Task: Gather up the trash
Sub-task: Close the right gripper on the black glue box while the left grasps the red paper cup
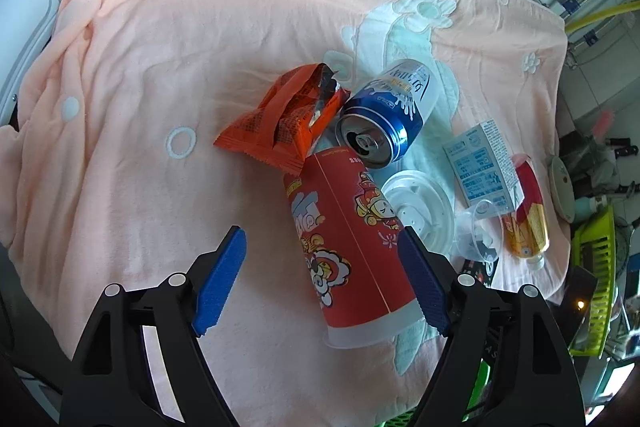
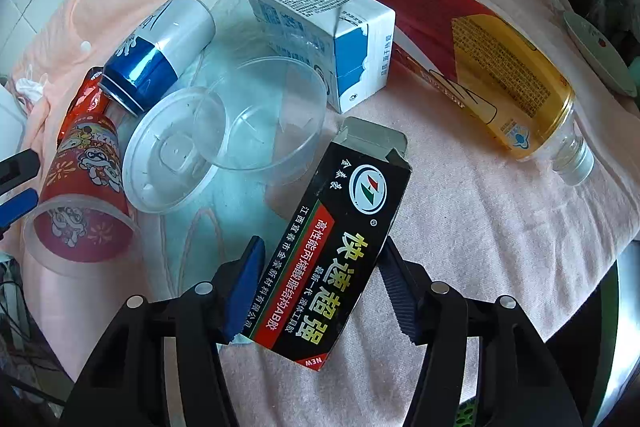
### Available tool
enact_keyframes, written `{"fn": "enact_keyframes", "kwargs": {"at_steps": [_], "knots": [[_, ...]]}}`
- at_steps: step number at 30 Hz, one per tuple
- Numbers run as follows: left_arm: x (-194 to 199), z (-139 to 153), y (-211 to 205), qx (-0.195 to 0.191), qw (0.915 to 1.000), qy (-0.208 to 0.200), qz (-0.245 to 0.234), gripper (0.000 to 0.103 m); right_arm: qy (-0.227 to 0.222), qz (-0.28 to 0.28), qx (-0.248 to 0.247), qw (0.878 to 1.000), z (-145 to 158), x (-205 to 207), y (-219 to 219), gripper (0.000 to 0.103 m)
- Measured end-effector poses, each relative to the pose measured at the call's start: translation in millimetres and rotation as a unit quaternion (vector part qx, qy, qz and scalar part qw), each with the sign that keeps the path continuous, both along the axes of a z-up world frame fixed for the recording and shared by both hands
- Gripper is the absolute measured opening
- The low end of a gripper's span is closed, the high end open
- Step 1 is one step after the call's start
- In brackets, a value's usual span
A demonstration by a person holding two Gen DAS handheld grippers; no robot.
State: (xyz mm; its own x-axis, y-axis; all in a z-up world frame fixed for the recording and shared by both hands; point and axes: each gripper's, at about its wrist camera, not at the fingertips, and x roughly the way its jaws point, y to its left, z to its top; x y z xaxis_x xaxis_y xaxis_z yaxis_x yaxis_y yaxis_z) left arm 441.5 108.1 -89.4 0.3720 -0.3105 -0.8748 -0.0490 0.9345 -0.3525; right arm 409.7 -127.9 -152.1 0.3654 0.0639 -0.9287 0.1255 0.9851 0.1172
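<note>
Your left tongs are wide open, with one red cup lying on its side between the blue pads. The right pad is just at the cup's side, and the left pad is well away from it, so the cup is not held. Your right tongs are closed narrow on one black box, with a pad against each side of it. The box tilts up, with its open flap end away from you. All the trash lies on one pink blanket with white flowers. Count the things: one red cup, one orange snack bag, one blue and white can, one clear round lid, one clear small bowl, one white and blue carton, one red and yellow bottle and one black box. The snack bag is torn open at the top and touches the can. The can lies on its side with its open top toward the cup's bottom. The lid lies flat just beside the cup, and the bowl's edge sits over the lid. The carton lies behind the bowl. The bottle lies on its side beside the carton, with no cap on. In the right view you can see the tips of your left tongs at the cup's rim.
</note>
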Motion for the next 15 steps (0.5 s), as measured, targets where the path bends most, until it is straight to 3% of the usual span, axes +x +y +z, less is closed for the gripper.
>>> {"fn": "enact_keyframes", "kwargs": {"at_steps": [15], "knots": [[17, -20, -5, -0.029, 0.9986, 0.035, 0.029, 0.08, -0.013, 0.042, -0.038, 0.998, 8, -48, -2, 0.049]]}}
